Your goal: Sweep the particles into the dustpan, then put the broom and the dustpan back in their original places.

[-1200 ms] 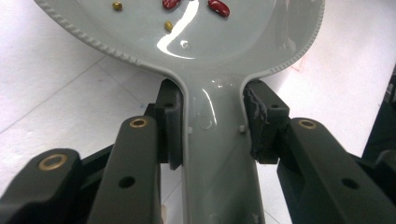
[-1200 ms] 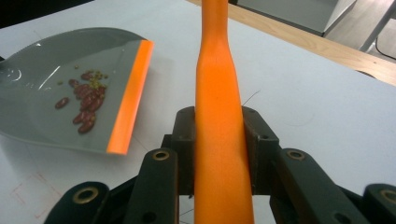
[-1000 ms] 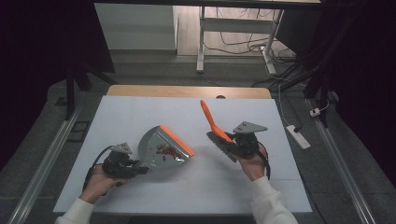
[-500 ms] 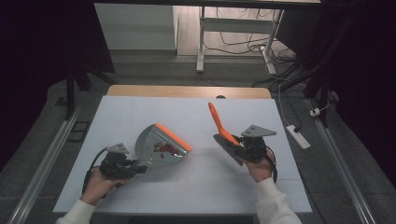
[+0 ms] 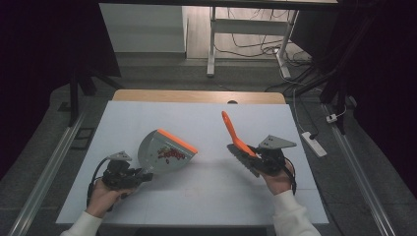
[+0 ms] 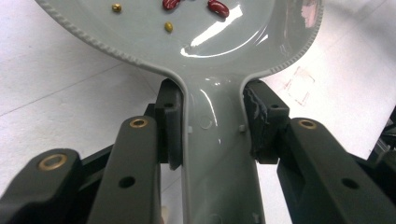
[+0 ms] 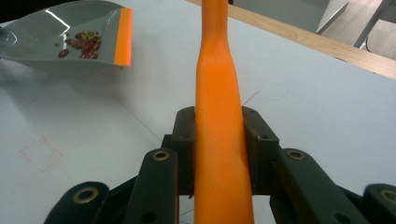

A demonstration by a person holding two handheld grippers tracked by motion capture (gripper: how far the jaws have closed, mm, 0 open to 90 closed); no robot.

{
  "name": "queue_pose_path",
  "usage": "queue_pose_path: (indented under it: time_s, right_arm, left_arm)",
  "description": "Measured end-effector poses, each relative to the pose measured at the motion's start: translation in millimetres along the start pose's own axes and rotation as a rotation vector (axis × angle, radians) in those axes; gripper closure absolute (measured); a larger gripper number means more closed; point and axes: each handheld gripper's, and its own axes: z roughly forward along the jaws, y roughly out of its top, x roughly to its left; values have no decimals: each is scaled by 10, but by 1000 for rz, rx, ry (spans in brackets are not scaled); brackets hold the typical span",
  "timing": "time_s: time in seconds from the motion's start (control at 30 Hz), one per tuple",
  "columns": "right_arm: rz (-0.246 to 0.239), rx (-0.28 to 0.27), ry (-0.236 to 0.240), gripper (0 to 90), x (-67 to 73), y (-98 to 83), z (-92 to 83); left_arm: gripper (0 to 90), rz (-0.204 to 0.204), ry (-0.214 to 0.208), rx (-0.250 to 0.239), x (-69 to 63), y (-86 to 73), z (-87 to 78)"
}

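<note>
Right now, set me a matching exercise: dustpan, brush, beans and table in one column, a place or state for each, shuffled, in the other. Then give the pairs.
Things:
1. dustpan
2. brush
3. beans
4. table

Places or states:
A. lying inside the grey pan
B. orange handle clamped in the right tool
C. covered with a white sheet, a wooden edge at the far side
D. grey handle clamped in the left tool

Pairs: 1-D, 2-B, 3-A, 4-C

White table [image 5: 196, 196] (wooden far edge)
</note>
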Motion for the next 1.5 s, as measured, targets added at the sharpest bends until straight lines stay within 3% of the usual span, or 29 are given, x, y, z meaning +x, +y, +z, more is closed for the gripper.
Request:
queue_pose_path:
  time_s: [1.17,1.3,1.5]
  right_arm:
    - [64,42,40,699,-14,-203,-188]
    - [75,50,42,700,-6,-217,-194]
    - [95,60,40,700,7,-242,-231]
  left_arm:
    - [615,-111,107,-69,27,-73,-73]
    - [615,-123,134,-74,33,-84,-98]
    - [615,-161,148,-91,37,-125,-133]
